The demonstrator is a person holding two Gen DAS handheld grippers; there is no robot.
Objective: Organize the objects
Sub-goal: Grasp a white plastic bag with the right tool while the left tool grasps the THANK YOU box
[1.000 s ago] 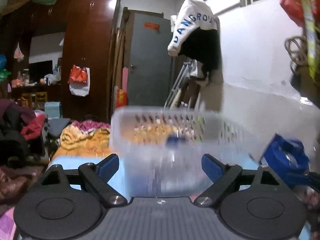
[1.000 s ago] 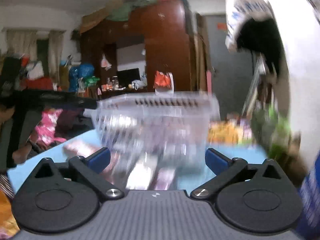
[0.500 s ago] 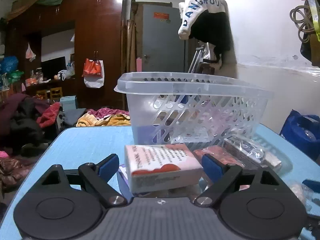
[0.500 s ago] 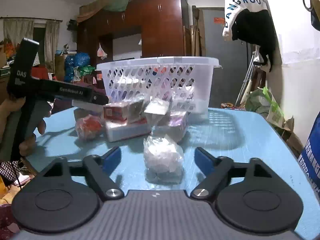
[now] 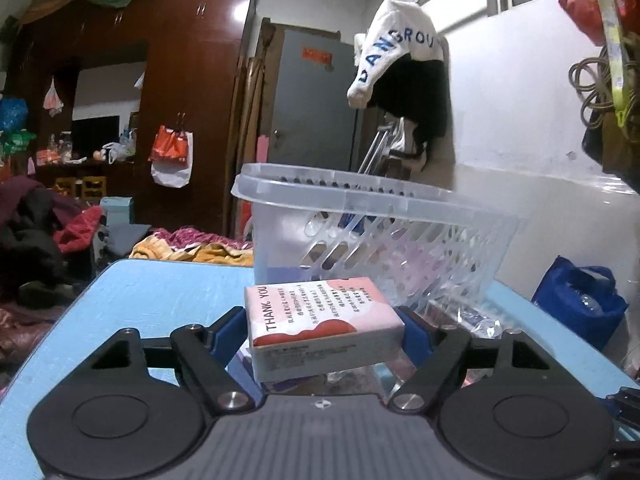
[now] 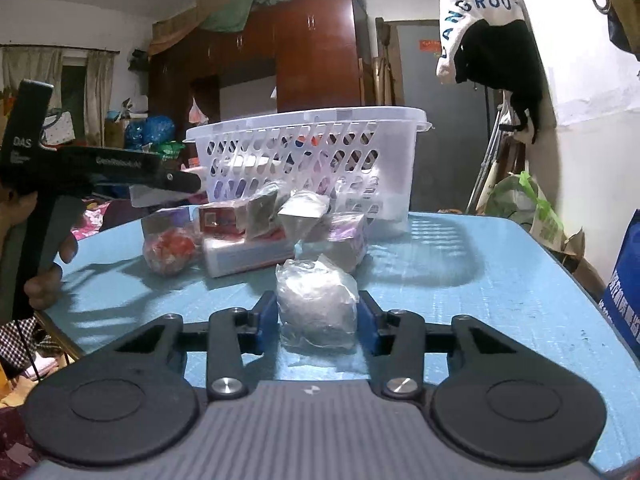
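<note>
My left gripper (image 5: 322, 330) is shut on a pink and white "THANK YOU" box (image 5: 320, 320) and holds it above the blue table (image 5: 160, 300), in front of the white plastic basket (image 5: 360, 216). My right gripper (image 6: 318, 316) is shut on a clear plastic packet (image 6: 316, 304) resting on the table (image 6: 480, 280). The basket (image 6: 312, 152) stands behind a pile of packets and boxes (image 6: 256, 236). The left gripper (image 6: 120, 168) shows at the left of the right wrist view, over the pile.
A red wrapped item (image 6: 170, 248) lies left of the pile. A blue bag (image 5: 580, 304) sits at the table's right. Clothes hang on the wall (image 5: 400, 76). Wardrobe (image 5: 180, 120) and clutter stand behind. The table's left edge (image 6: 60, 320) is near the hand.
Both grippers came down to the table and closed: the left on the box and raised it a little, the right on the clear packet.
</note>
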